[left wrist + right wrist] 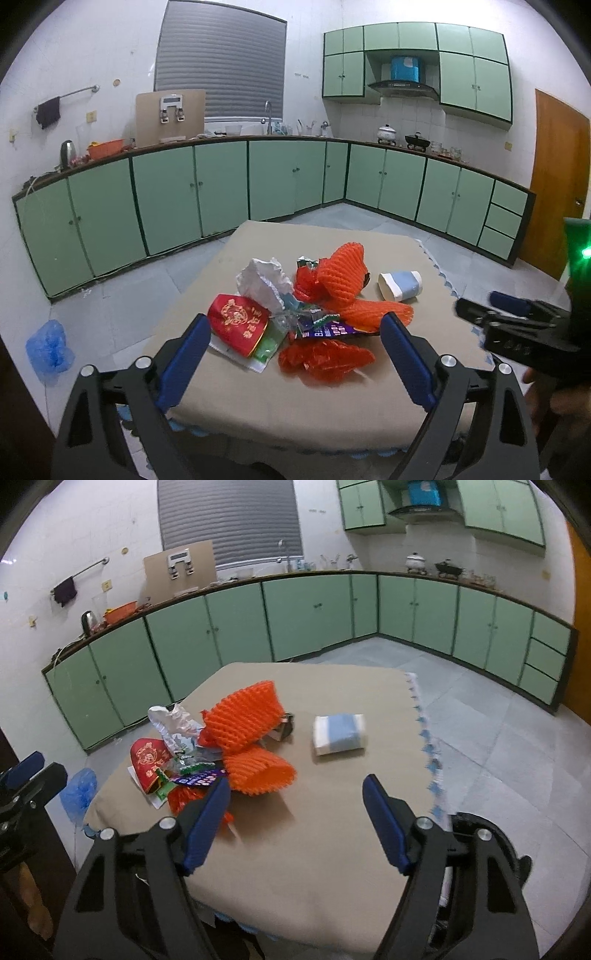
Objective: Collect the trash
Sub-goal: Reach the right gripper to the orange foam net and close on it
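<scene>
A pile of trash lies on the beige table (295, 398): orange foam netting (341, 273), a crumpled white wrapper (264, 280), a red packet (238, 325), a purple wrapper (332, 329) and red plastic (325, 356). A white and blue paper cup (400, 285) lies on its side to the right of the pile. My left gripper (295, 332) is open and empty, above the near side of the pile. My right gripper (295, 794) is open and empty above the table (314, 849), right of the netting (247, 720), with the cup (340, 734) ahead.
Green kitchen cabinets (221, 192) line the walls behind the table. A blue plastic bag (48, 347) lies on the tiled floor at the left. An orange door (554, 184) is at the right. The right gripper's body (524, 325) shows at the right edge of the left wrist view.
</scene>
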